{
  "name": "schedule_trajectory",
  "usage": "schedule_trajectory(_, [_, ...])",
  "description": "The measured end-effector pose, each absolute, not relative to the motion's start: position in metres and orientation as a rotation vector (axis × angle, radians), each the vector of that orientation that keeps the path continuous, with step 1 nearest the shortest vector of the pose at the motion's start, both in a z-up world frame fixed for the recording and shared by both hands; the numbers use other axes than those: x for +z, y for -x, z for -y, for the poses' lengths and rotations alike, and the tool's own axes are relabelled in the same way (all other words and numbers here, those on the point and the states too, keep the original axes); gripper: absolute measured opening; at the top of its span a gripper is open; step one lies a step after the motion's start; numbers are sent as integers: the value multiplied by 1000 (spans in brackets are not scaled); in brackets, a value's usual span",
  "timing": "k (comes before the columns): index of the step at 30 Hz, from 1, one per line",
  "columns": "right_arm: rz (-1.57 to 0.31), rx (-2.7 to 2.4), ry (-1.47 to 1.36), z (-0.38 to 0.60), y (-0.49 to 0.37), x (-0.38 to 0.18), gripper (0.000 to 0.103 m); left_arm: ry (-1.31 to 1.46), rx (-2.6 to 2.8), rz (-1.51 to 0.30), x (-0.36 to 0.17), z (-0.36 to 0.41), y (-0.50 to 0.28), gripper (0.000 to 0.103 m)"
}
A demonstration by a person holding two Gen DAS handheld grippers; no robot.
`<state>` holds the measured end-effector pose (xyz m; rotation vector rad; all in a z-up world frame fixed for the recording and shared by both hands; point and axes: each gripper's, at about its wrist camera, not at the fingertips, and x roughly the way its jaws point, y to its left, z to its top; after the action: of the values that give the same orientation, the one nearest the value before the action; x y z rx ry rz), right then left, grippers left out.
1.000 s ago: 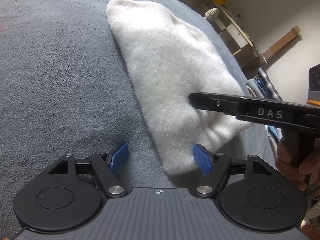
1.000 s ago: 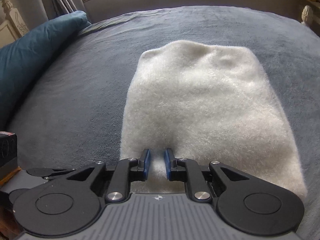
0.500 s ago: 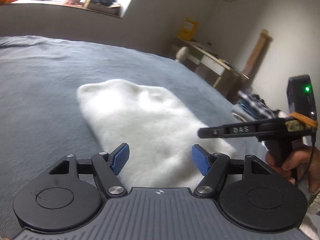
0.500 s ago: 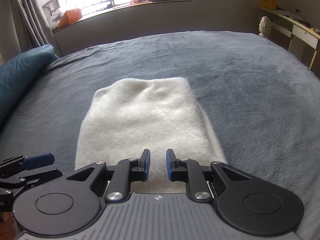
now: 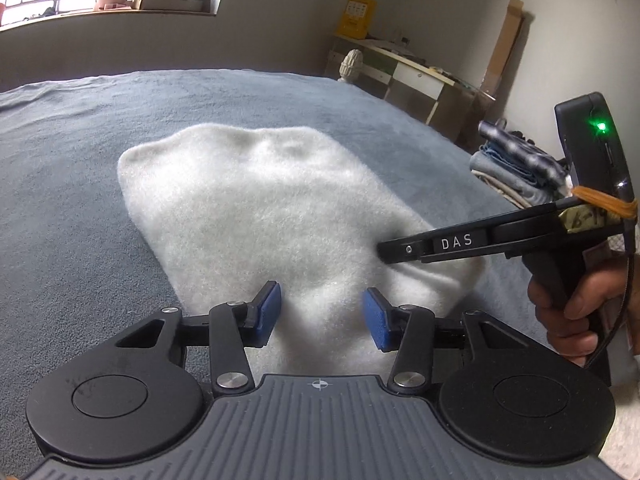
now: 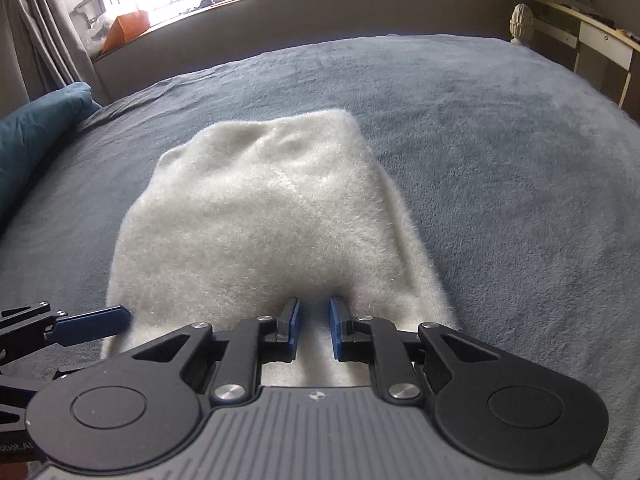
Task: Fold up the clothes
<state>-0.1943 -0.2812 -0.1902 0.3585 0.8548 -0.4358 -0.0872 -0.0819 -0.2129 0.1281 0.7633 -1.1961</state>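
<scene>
A folded fluffy white garment (image 5: 280, 216) lies mid-frame on the grey fleece bedspread (image 5: 72, 184). The left gripper (image 5: 320, 312), fingers apart and just closing, straddles its near edge; the right gripper (image 6: 314, 330) pinches the same edge. Stacked folded clothes (image 5: 516, 168) sit at right.

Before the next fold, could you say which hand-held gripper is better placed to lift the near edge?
Right, probably: the right hand-held gripper appears pinched on the white garment's near edge; the left hand-held gripper, jaws just closing, straddles it loosely.
</scene>
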Motion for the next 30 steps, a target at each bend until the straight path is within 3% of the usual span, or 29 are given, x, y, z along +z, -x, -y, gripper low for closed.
schedule_trajectory(8, [-803,-456,-382,289,191,-165,16,-104,-1187,-784,-211,80,86,47])
schedule_trajectory(13, [-867,-466,-326,296,182,-188,15,-89,-1188,-801,-210,80,86,47])
schedule_trajectory(17, [-906,-475,-326,296,174,-175,15,-80,-1180,-808,-210,79,85,47])
schedule_trajectory(30, [-868,-492,-368,317,160,-187,16,-51,-1192,-822,-211,77,82,48])
